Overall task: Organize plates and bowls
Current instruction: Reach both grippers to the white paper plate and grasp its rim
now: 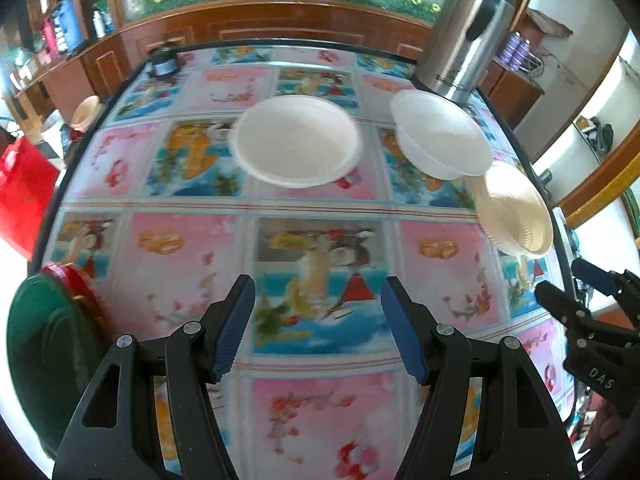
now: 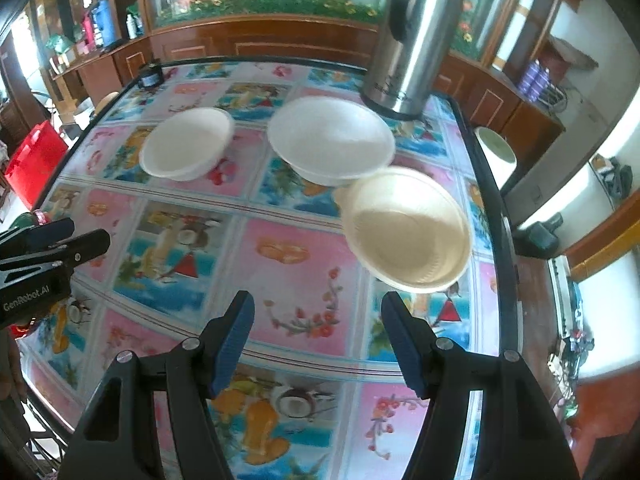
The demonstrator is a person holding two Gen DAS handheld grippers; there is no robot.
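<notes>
Here my table point(image 2: 304, 264) wears a glossy cloth of pink and blue fruit panels, wooden cabinets point(image 2: 280, 40) behind it. A steel flask point(image 2: 416, 36) stands at one o'clock. Two white bowls point(image 2: 188, 144) point(image 2: 332, 136) sit at twelve, a cream bowl point(image 2: 408, 228), possibly ribbed, beside them. My left gripper point(image 1: 318, 308) and right gripper point(image 2: 318, 312) stand half open, empty.

A steel thermos jug point(image 2: 416, 36) stands at the table's far right corner, a small dark jar point(image 1: 163, 65) at the far left (label unreadable), on a colourful fruit-patterned tablecloth point(image 2: 296, 264), and a red crate point(image 2: 34, 160) sits off left.
</notes>
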